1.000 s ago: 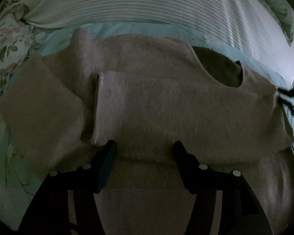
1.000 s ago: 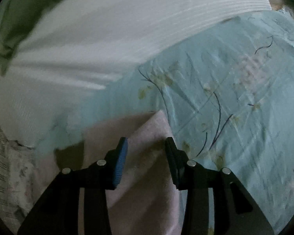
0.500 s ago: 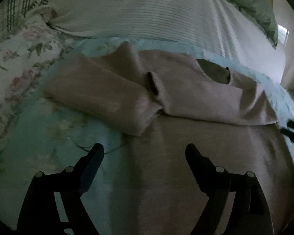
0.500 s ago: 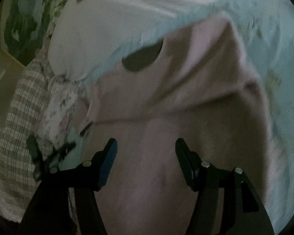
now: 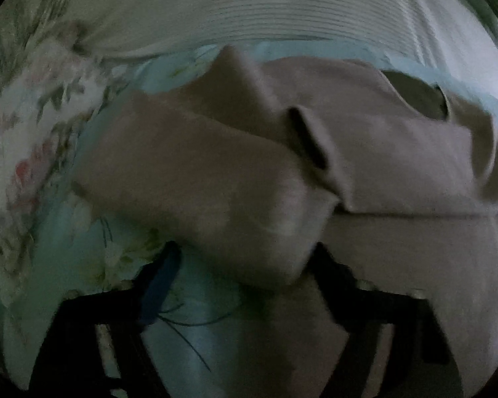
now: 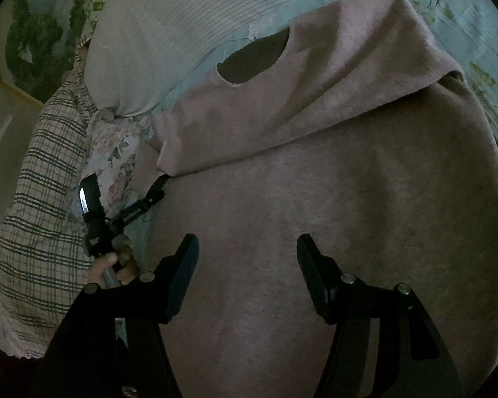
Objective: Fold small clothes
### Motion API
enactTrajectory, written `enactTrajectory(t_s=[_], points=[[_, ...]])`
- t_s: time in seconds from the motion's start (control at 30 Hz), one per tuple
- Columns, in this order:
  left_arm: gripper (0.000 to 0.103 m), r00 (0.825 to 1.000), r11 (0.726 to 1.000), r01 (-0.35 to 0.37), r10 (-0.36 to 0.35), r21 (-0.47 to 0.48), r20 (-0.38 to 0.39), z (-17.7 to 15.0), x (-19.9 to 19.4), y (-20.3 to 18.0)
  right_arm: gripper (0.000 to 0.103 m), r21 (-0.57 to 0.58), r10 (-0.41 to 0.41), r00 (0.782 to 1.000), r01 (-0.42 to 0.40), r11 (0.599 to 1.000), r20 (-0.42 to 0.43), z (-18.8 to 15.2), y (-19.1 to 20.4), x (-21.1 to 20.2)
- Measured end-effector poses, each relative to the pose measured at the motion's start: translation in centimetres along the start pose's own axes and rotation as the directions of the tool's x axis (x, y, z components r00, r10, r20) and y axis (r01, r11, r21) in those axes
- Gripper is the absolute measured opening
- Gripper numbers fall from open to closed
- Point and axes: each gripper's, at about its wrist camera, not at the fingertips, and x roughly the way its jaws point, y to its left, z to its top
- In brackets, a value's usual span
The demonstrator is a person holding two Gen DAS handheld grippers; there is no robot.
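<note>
No text, label, brand, number or sign is showing legibly in either view.

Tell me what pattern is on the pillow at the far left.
Plaid pillow: dark green lines on cream, clearest in the right wrist view.
</note>
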Motion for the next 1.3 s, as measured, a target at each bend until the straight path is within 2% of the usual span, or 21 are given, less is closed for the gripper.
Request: enactTrajectory(t_s=[0.03,0.07,0.1,0.17,0.27,0.33,0.43,0.53,0.63,0.67,0.7,0.83,0.93,1.0,1.13,1.17,1.2,1.23,1.27,1.3], points=[[0.048,0.999,0.998,0.045,-0.045,-0.042,-0.006,0.1,0.1,1.0,0.063,-0.001,0.001,1.0,-0.001,1.0,0.0,0.0,0.0,0.0],[0.03,0.997,0.994,0.082,-0.082,-0.073,-0.006,0.2,0.1,1.6,0.063,-0.006,0.005,1.0,-0.005,1.0,0.001,0.0,0.1,0.0],[0.02,0.992,0.987,0.124,-0.124,-0.107,0.004,0.3,-0.1,2.3,0.063,-0.012,0.009,1.0,-0.009,1.0,0.0,0.0,0.2,-0.1],[0.014,0.99,0.981,0.139,-0.134,-0.134,0.042,0.5,-1.1,3.1,0.063,-0.024,0.02,1.0,-0.02,1.0,0.004,-0.1,0.5,-0.3],[0.013,0.984,0.981,0.148,-0.134,-0.127,0.115,0.9,-3.8,3.3,0.063,-0.034,0.026,1.0,-0.026,0.999,0.014,0.0,0.7,-0.8],[0.013,0.974,0.975,0.182,-0.161,-0.13,0.159,1.1,-5.9,3.2,0.063,-0.03,0.032,0.999,-0.031,0.999,0.03,0.1,0.6,-1.3],[0.012,0.947,0.954,0.266,-0.232,-0.138,0.223,1.8,-9.1,2.9,0.063,-0.022,0.022,0.998,-0.021,1.0,0.065,0.4,0.4,-2.3],[0.012,0.91,0.924,0.363,-0.322,-0.125,0.263,3.1,-11.4,1.0,0.063,-0.007,0.004,0.995,-0.003,1.0,0.098,0.8,-0.2,-3.5],[0.012,0.869,0.894,0.442,-0.407,-0.071,0.282,4.7,-13.0,-3.1,0.063,0.021,-0.014,0.99,0.011,1.0,0.137,1.3,-1.4,-5.0],[0.012,0.847,0.875,0.482,-0.451,-0.046,0.283,5.3,-13.3,-5.2,0.063,0.036,-0.025,0.987,0.019,0.999,0.156,1.5,-2.0,-5.6],[0.012,0.834,0.865,0.502,-0.475,-0.027,0.279,5.8,-13.4,-6.8,0.063,0.046,-0.031,0.986,0.024,0.999,0.166,1.5,-2.5,-5.9],[0.012,0.81,0.841,0.538,-0.533,0.049,0.244,6.9,-12.3,-14.3,0.063,0.1,-0.064,0.975,0.043,0.994,0.213,2.1,-4.8,-7.5],[0.012,0.809,0.829,0.554,-0.557,0.072,0.187,6.8,-9.6,-19.2,0.063,0.125,-0.083,0.969,0.054,0.991,0.234,2.6,-6.1,-8.2],[0.013,0.824,0.837,0.539,-0.548,0.097,0.145,6.3,-7.5,-22.1,0.063,0.133,-0.088,0.966,0.056,0.99,0.242,3.0,-6.6,-8.3],[0.014,0.854,0.852,0.506,-0.517,0.136,0.058,4.9,-3.1,-25.7,0.063,0.133,-0.086,0.967,0.054,0.99,0.242,4.0,-6.8,-7.5],[0.018,0.861,0.855,0.498,-0.508,0.145,0.033,4.5,-2.2,-26.1,0.063,0.127,-0.08,0.969,0.05,0.991,0.235,4.4,-6.6,-7.1],[0.025,0.867,0.858,0.492,-0.498,0.148,0.006,4.0,-1.5,-26.1,0.063,0.123,-0.076,0.97,0.049,0.991,0.231,4.7,-6.4,-6.7],[0.029,0.868,0.859,0.492,-0.496,0.146,-0.01,3.6,-1.2,-26.0,0.063,0.118,-0.072,0.971,0.046,0.992,0.226,5.0,-6.3,-6.3],[0.041,0.867,0.857,0.495,-0.499,0.144,-0.014,3.2,-1.2,-25.8,0.063,0.11,-0.067,0.973,0.043,0.993,0.22,5.4,-6.0,-5.8],[0.058,0.866,0.857,0.496,-0.499,0.14,-0.014,2.8,-1.6,-25.0,0.063,0.103,-0.062,0.976,0.041,0.994,0.211,5.8,-5.8,-5.2]])
